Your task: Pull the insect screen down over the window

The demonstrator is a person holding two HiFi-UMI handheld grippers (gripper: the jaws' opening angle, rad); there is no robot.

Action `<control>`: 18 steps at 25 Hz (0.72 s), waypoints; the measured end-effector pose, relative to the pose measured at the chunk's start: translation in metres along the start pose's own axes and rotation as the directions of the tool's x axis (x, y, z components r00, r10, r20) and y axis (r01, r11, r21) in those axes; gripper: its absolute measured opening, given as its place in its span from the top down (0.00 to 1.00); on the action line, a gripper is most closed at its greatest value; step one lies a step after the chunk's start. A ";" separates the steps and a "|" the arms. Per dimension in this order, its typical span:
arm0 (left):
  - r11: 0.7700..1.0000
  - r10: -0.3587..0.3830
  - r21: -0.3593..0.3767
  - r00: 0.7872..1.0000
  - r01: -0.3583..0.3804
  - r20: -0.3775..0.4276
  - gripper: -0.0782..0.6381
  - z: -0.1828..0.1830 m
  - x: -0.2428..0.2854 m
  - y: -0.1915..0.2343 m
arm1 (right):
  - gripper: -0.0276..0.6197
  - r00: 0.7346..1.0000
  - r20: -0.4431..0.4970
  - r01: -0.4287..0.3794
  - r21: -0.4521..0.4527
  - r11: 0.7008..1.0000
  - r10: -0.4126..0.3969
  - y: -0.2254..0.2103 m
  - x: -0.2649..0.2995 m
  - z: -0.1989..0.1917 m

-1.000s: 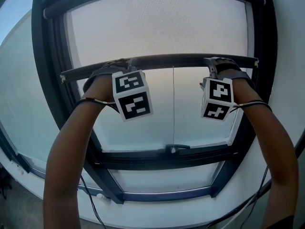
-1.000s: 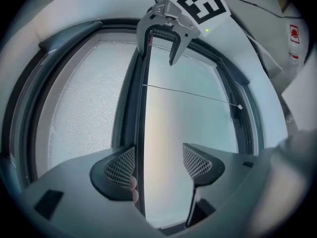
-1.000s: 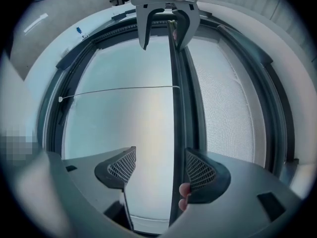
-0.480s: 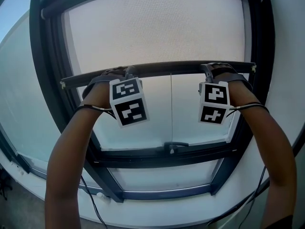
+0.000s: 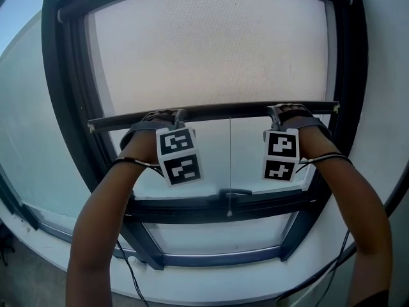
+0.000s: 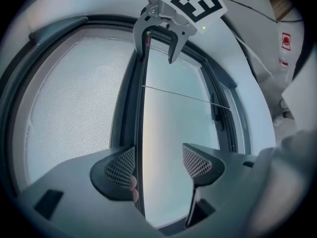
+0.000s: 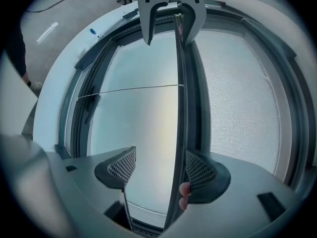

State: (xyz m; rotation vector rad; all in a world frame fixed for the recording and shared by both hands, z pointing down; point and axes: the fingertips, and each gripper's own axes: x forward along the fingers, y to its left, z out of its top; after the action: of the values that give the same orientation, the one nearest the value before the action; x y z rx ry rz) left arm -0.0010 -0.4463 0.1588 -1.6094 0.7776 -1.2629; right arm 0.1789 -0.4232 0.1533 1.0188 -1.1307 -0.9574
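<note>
The left gripper (image 6: 158, 165) has its jaws spread wide. The slim dark metal pull bar (image 6: 140, 113) passes between them, close against the jaw pad at the frame's left, where the person's fingertips (image 6: 132, 185) show beside it. The right gripper (image 7: 161, 168) is likewise spread, with the pull bar (image 7: 179, 113) against the pad at the frame's right, next to more fingertips (image 7: 184, 190).

In both gripper views the bar's long axis runs from the bottom of the frame to the top. In the head view it lies across the frame's middle, left to right, rising slightly to the right. The left gripper (image 5: 171, 116) hooks over it left of centre and the right gripper (image 5: 284, 110) right of centre.

The pale woven mesh insect screen (image 5: 217, 43) hangs above the bar and covers the upper part of the dark-framed window (image 5: 64, 107). A thin cord (image 5: 230, 165) drops from the bar's middle towards the dark window handle (image 5: 235, 192) at lower centre.
</note>
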 end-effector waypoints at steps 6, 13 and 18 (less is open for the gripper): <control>1.000 0.001 -0.002 1.000 -0.001 -0.006 0.47 -0.001 0.008 -0.018 | 0.47 1.000 0.020 -0.016 0.035 0.999 0.016 0.020 0.004 0.004; 0.995 -0.102 -0.019 0.995 0.102 -0.006 0.47 -0.004 0.020 -0.048 | 0.47 0.997 0.020 -0.074 0.028 0.997 0.074 0.050 0.012 0.009; 0.996 -0.087 -0.029 0.996 0.088 0.007 0.47 -0.004 0.027 -0.061 | 0.47 0.998 0.016 -0.068 0.032 0.997 0.068 0.063 0.017 0.010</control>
State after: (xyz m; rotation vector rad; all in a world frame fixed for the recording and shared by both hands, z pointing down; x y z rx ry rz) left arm -0.0010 -0.4486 0.2253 -1.6858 0.7325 -1.3141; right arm 0.1766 -0.4244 0.2191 0.9942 -1.1894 -0.8965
